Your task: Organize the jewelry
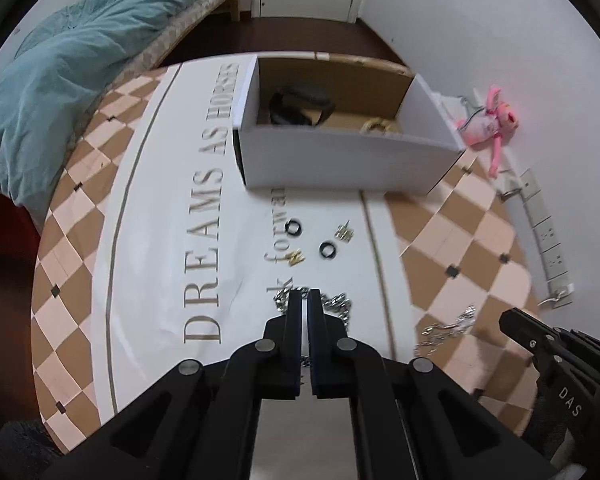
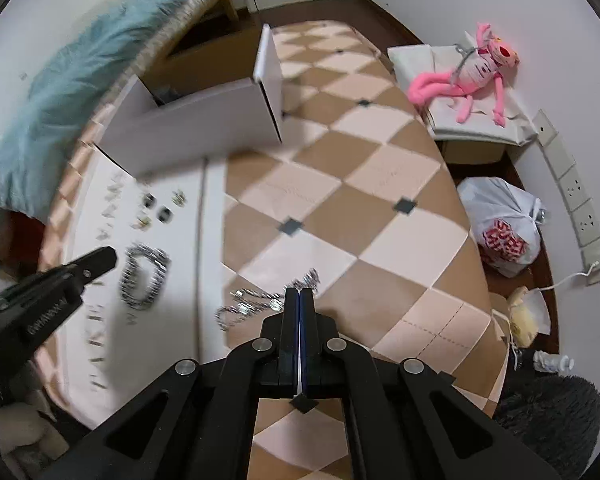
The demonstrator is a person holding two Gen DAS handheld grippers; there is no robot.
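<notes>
My left gripper (image 1: 305, 294) is shut, its tips over a silver chain bracelet (image 1: 336, 303) on the white lettered strip; I cannot tell if it grips the chain. The bracelet shows as a loop in the right wrist view (image 2: 144, 278), with the left gripper (image 2: 104, 258) beside it. My right gripper (image 2: 299, 292) is shut, its tips at a thin silver necklace (image 2: 256, 304) on the checkered cloth; the necklace also shows in the left wrist view (image 1: 448, 326). Two black rings (image 1: 293, 226) (image 1: 327, 249) and gold earrings (image 1: 344, 233) (image 1: 294, 258) lie ahead. An open white box (image 1: 348, 160) holds a black item (image 1: 300, 104) and a gold piece (image 1: 376, 125).
The table wears a brown and pink checkered cloth (image 2: 340, 184). A bed with a teal duvet (image 1: 60, 80) lies left. A pink plush toy (image 2: 480, 76) sits on a box at right, with a white plastic bag (image 2: 504, 224) and wall sockets (image 2: 580, 200) nearby.
</notes>
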